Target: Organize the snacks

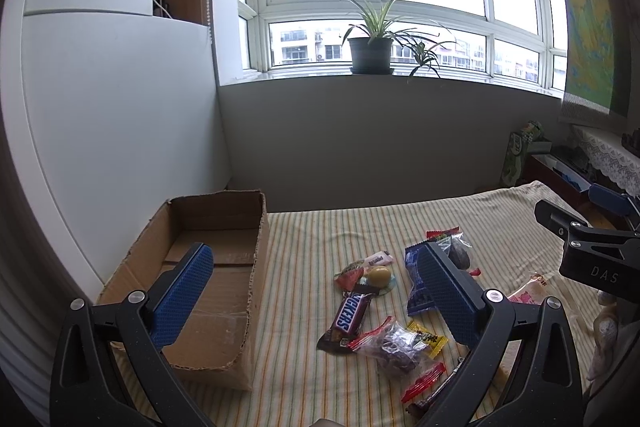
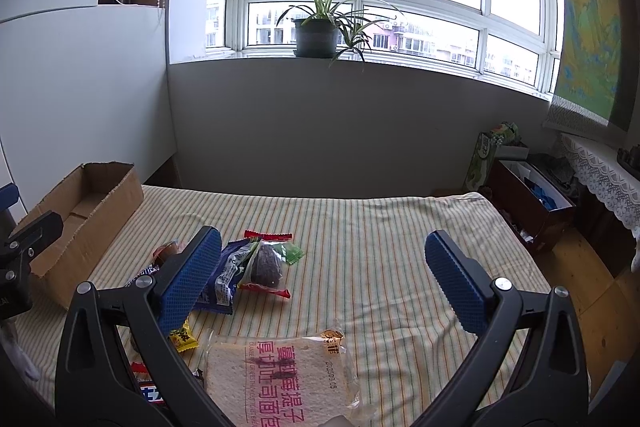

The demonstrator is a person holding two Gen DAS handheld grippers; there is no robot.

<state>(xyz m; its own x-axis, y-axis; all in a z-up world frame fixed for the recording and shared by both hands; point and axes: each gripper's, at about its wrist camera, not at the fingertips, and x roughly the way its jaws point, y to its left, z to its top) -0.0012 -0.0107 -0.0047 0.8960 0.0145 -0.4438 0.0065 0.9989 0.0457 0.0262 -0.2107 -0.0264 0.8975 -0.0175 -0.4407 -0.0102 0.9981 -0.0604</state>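
Starting left: the cardboard box (image 1: 216,267) sits bare inside, corrugated and ragged-rimmed, so I judge nothing is sorted yet. Both my left claw (image 1: 316,281) and right claw (image 2: 324,267) hang spread wide, gripping nothing. The snacks lie loose on the striped bedsheet (image 1: 320,227) — glossy Snickers bar (image 1: 348,311), crinkly blue packet (image 2: 228,271), flat toast-bread pack (image 2: 280,375) furthest right.

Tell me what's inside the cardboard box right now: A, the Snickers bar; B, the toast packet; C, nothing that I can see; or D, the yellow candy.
C: the cardboard box shows only bare floor, while the Snickers bar, toast packet and yellow candy all lie on the striped cloth.
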